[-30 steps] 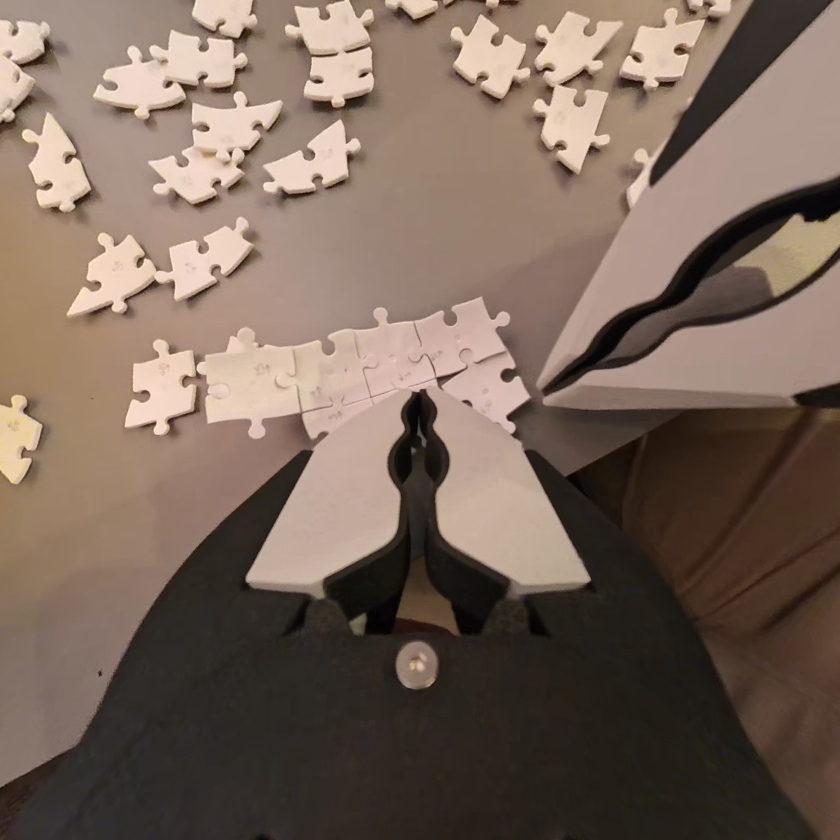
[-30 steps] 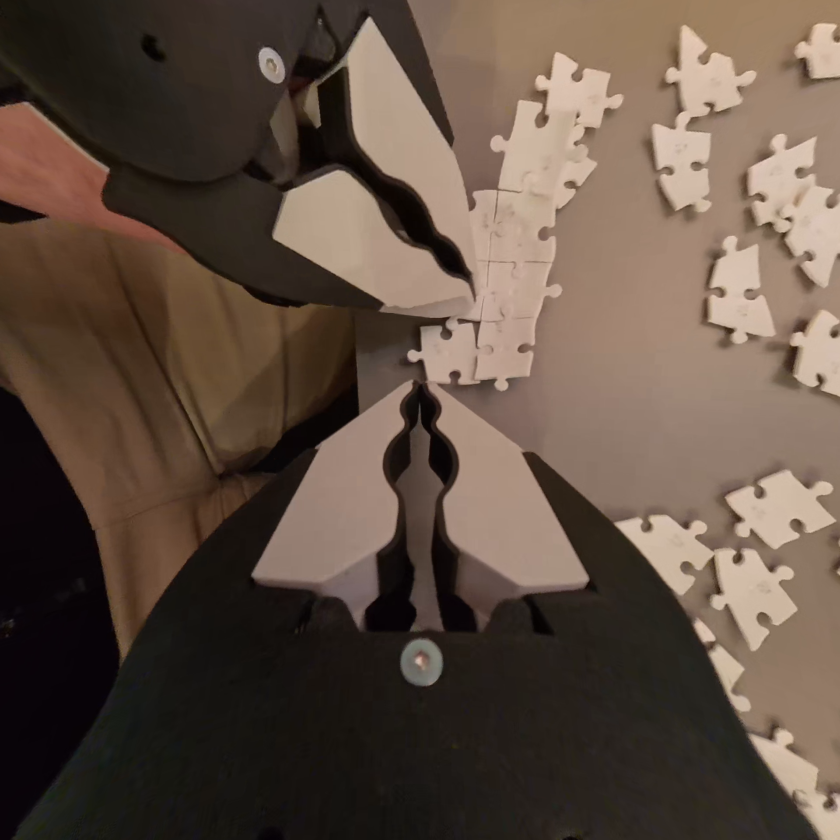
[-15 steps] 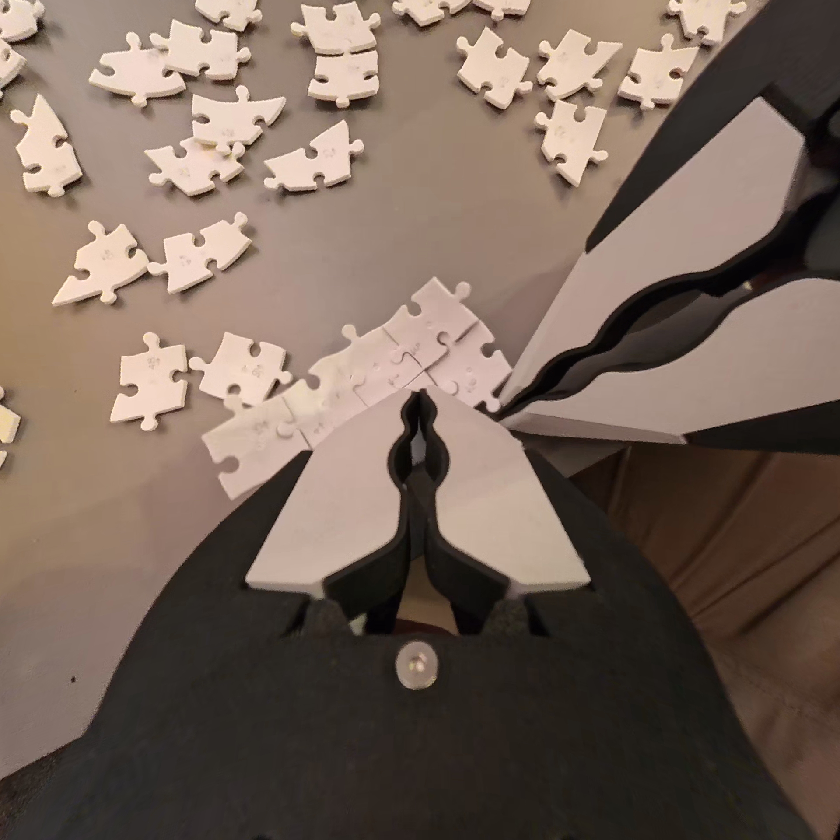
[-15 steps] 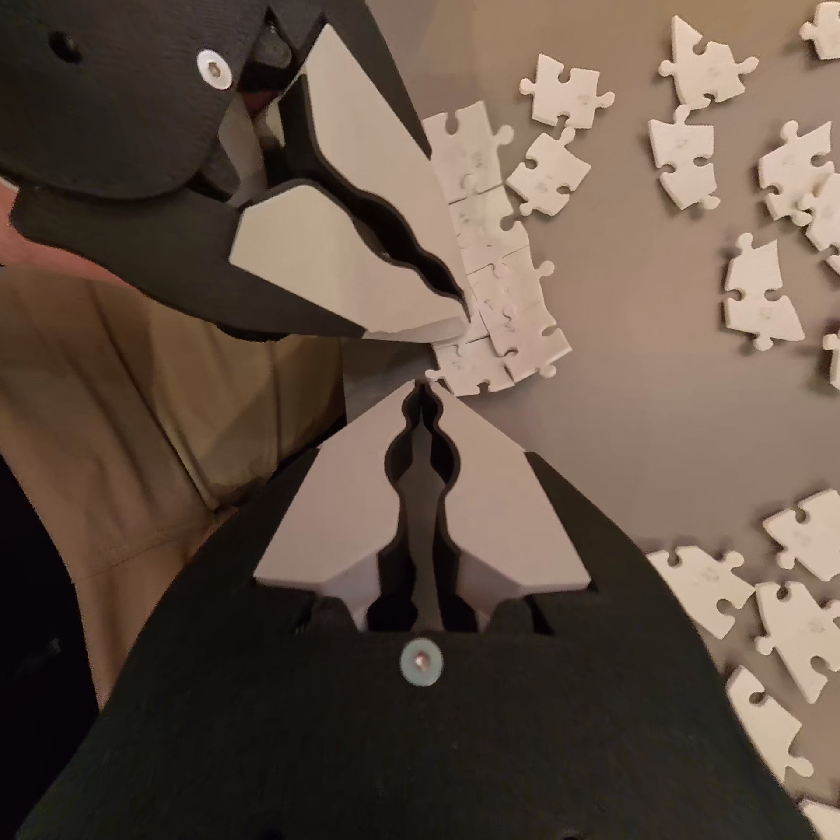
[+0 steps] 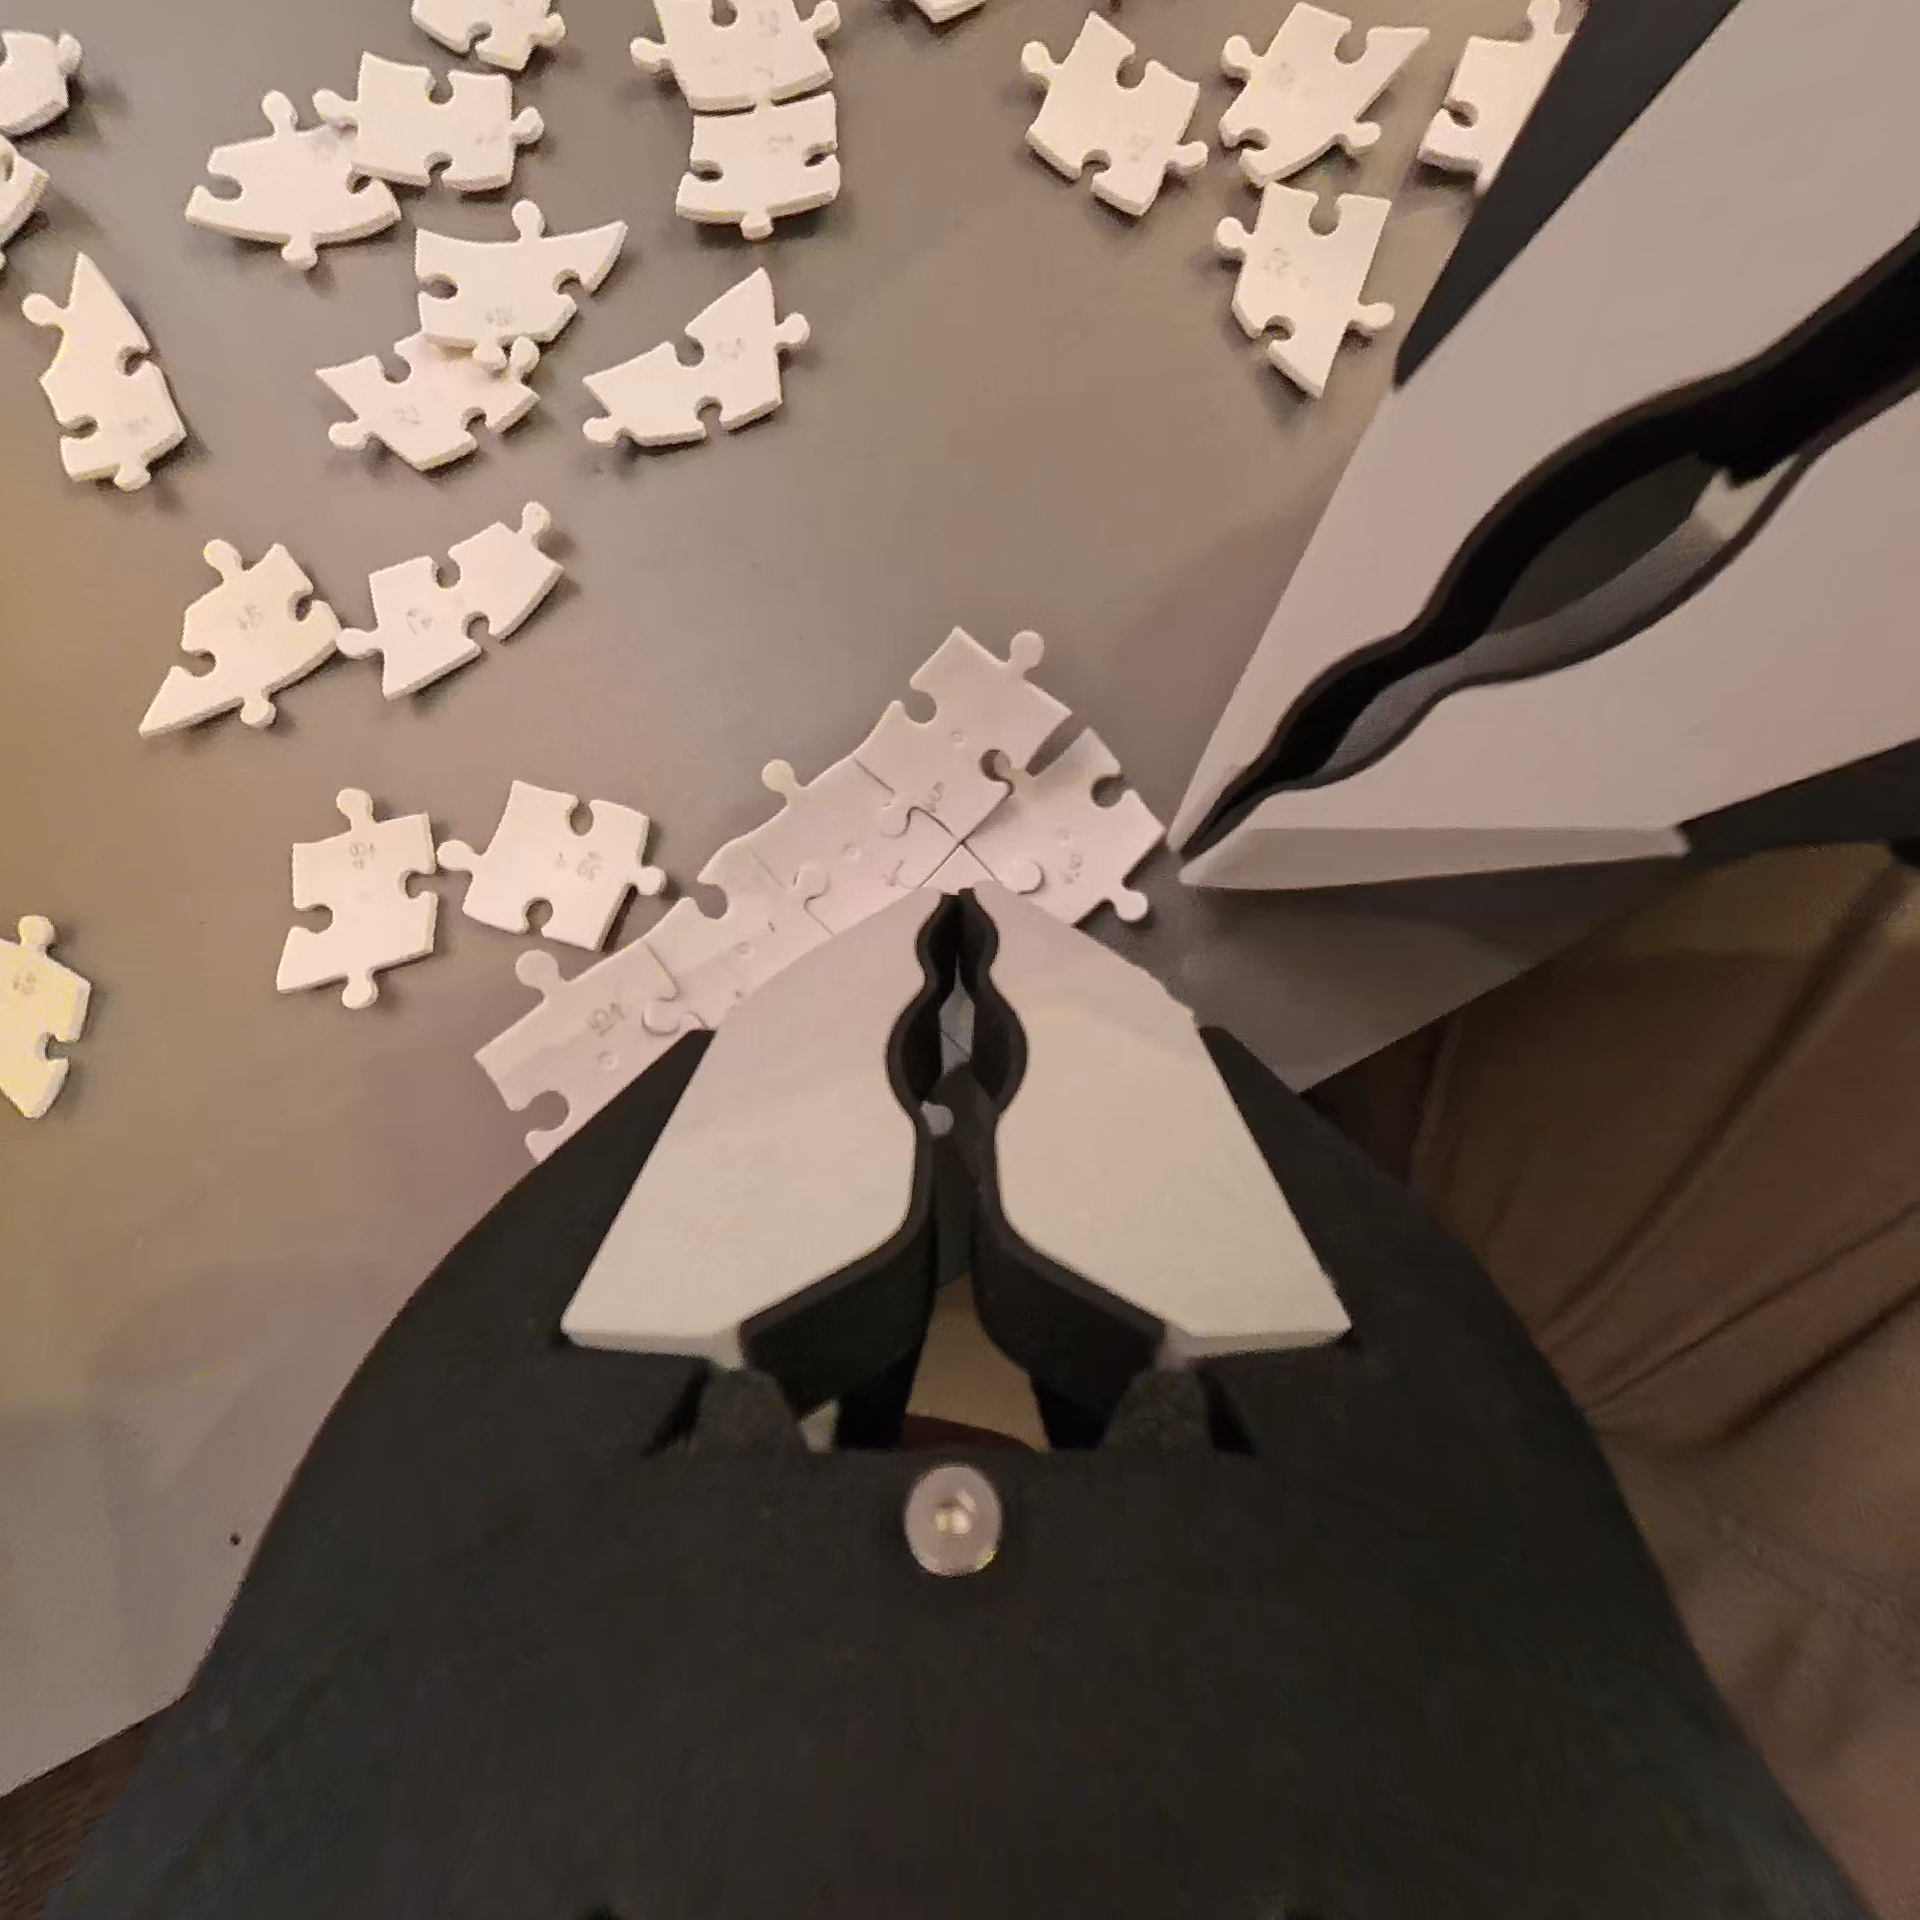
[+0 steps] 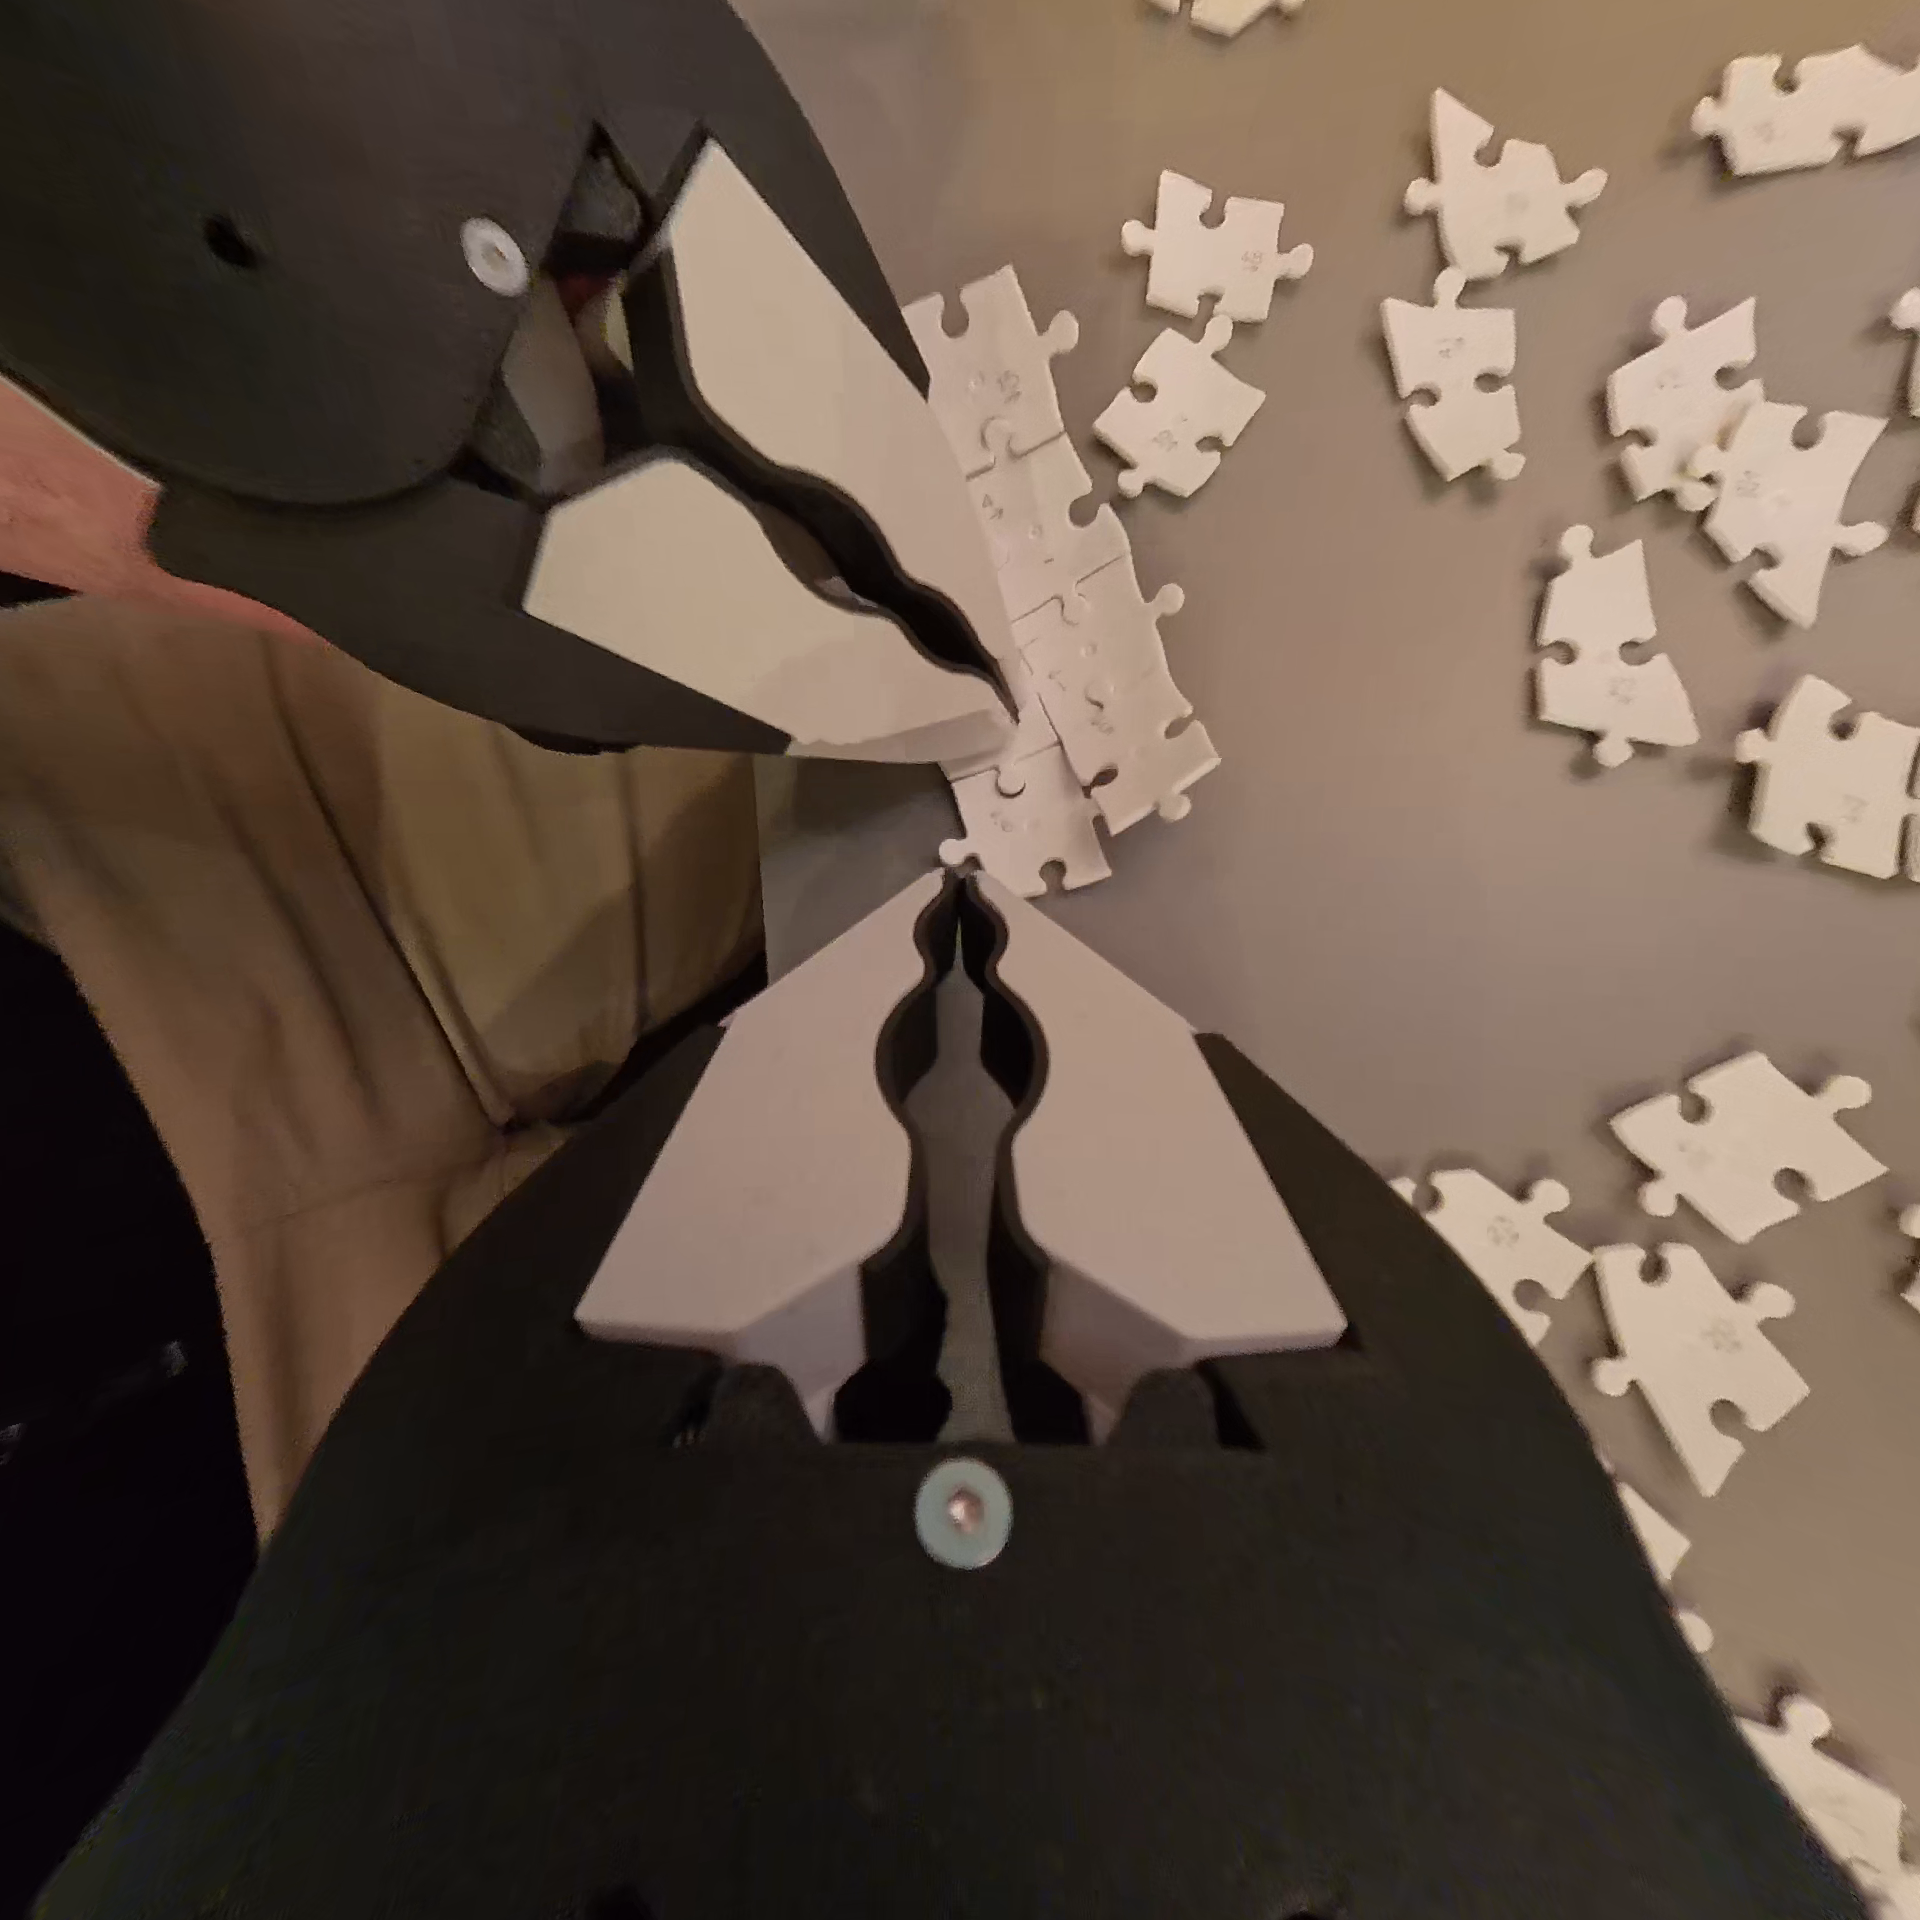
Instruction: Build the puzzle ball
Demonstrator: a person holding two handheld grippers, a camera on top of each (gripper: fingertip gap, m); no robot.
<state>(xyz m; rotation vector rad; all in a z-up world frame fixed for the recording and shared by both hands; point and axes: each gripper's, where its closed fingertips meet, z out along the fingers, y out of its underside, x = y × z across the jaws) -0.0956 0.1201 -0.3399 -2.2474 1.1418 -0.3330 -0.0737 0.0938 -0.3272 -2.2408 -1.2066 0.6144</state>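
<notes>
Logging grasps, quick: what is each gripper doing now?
Left gripper: shut on the joined strip.
Right gripper: shut, holding nothing, tips beside the strip.

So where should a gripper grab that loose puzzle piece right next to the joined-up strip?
Probably pinch the loose piece across its two straight sides, coming from above. It lies flat on the table, apart from its neighbours, so knobs and notches stay free.
</notes>
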